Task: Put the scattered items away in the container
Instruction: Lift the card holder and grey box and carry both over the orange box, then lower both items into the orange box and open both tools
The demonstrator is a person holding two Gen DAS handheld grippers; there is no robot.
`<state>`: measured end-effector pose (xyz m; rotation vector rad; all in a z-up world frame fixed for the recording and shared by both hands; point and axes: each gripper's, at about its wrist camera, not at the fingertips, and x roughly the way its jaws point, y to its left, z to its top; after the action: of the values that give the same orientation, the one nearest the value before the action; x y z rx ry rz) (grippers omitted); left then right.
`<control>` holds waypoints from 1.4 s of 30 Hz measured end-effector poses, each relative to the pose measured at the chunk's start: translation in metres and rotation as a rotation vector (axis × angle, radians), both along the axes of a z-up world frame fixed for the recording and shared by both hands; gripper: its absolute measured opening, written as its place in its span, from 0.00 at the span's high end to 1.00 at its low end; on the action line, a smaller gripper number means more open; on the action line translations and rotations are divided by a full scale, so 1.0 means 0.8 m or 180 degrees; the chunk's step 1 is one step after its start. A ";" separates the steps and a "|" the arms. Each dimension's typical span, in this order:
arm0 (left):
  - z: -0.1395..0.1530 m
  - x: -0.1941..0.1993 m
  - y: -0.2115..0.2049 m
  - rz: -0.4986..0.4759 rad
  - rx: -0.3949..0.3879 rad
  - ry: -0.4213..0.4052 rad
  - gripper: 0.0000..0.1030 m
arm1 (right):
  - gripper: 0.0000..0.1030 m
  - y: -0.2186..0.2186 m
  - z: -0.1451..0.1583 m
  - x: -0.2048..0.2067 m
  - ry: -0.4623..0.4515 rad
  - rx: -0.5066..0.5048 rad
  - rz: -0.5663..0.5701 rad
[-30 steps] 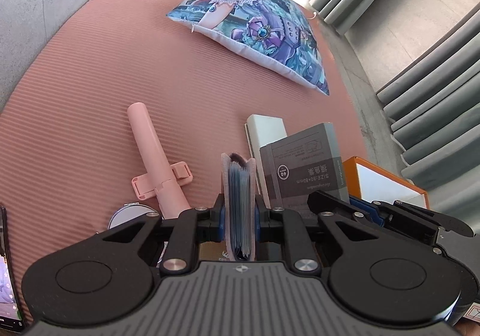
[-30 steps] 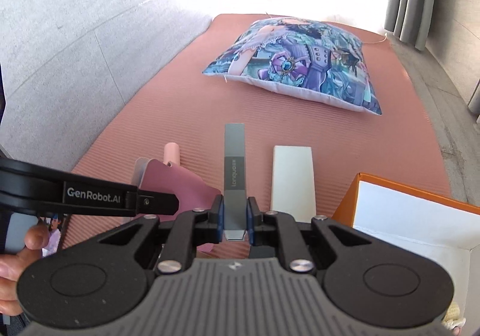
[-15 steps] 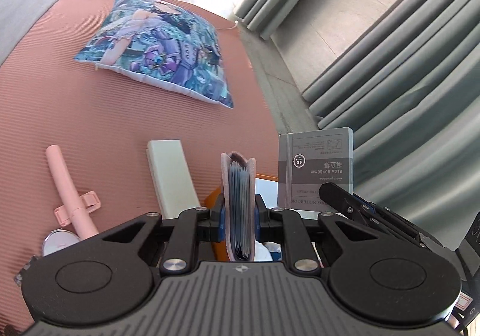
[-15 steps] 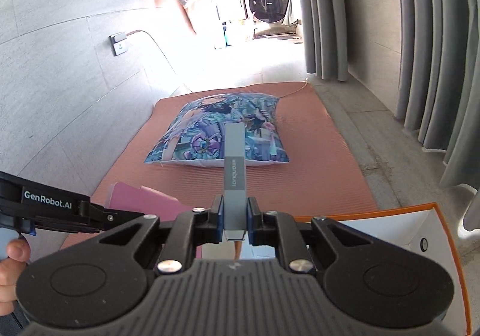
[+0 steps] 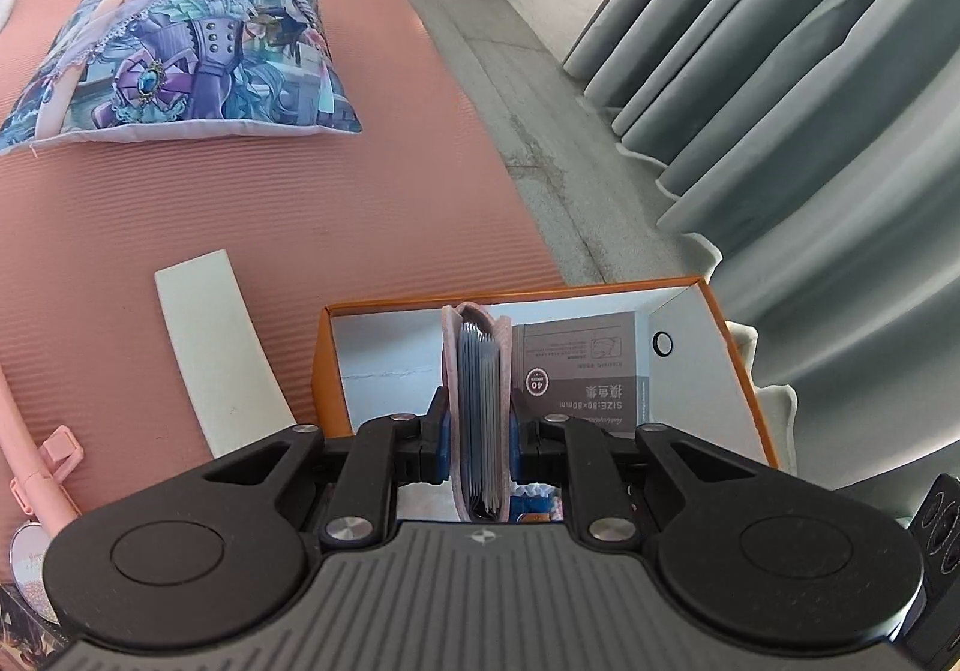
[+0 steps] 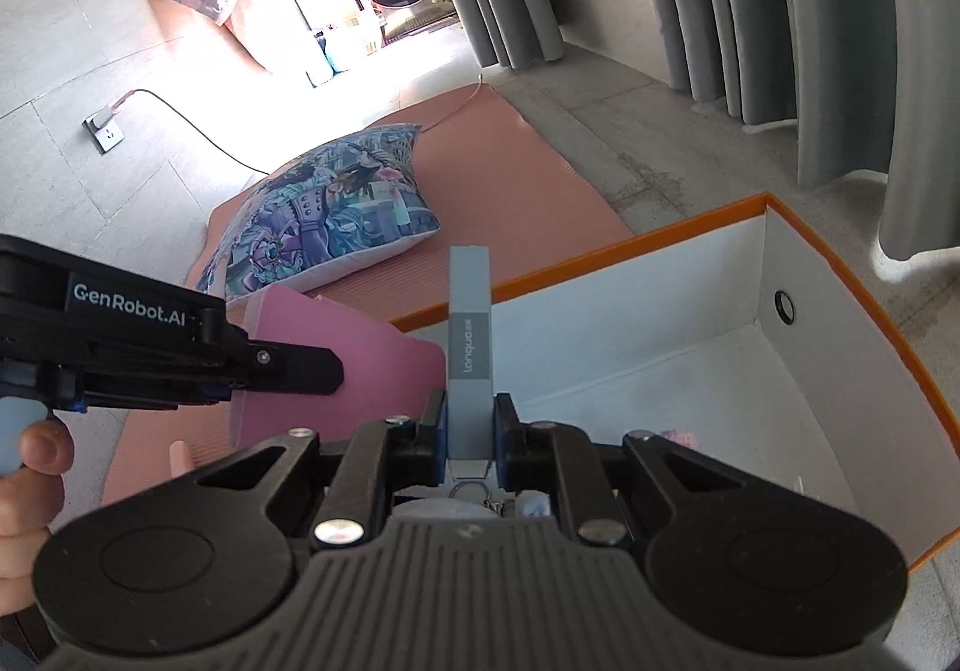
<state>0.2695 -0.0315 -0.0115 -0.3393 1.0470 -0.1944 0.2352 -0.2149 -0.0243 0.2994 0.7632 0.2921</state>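
My left gripper [image 5: 478, 440] is shut on a pink card holder [image 5: 477, 401] with blue-grey sleeves and holds it upright over the near edge of the orange-rimmed white box [image 5: 729, 359]. My right gripper [image 6: 470, 434] is shut on a grey notebook [image 6: 469, 347], held edge-on above the box's [image 6: 852, 347] near left part. The notebook's labelled face [image 5: 579, 377] shows inside the box outline in the left wrist view. The left gripper and its pink card holder [image 6: 342, 365] show at the left of the right wrist view.
A white flat box [image 5: 210, 347], a pink stick with a clip [image 5: 36, 461] and a small round mirror [image 5: 27, 557] lie on the pink mat [image 5: 180, 203]. A printed cushion [image 5: 180, 53] lies farther back. Grey curtains [image 5: 810, 101] hang to the right. Small items lie in the box bottom [image 6: 480, 491].
Both grippers have swung right with their loads, from above the mat to over the orange-rimmed box. The box now fills the middle of both views.
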 end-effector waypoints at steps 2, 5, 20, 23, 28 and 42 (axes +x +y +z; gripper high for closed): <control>-0.007 0.007 -0.012 -0.0026 0.0243 0.0039 0.81 | 0.84 -0.004 -0.010 0.006 0.0100 0.0071 -0.0026; -0.015 0.015 -0.028 -0.0079 0.0509 0.0090 0.81 | 0.84 -0.006 -0.018 0.016 0.0163 0.0144 -0.0024; -0.044 0.036 -0.050 0.0247 0.1015 0.0423 0.81 | 0.84 0.010 -0.069 0.059 0.0620 0.0383 0.0178; -0.052 0.037 -0.050 0.0312 0.1106 0.0482 0.81 | 0.85 0.012 -0.072 0.061 0.0633 0.0474 0.0254; -0.057 0.040 -0.050 0.0303 0.1095 0.0538 0.77 | 0.85 0.017 -0.065 0.067 0.0668 0.0422 0.0339; -0.013 0.031 -0.032 0.0200 0.0687 0.0319 0.72 | 0.84 0.043 -0.047 0.063 0.0567 0.0127 0.0531</control>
<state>0.2940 -0.0573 -0.0223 -0.1876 1.1433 -0.0075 0.2859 -0.1805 -0.0615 0.3027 0.9609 0.4428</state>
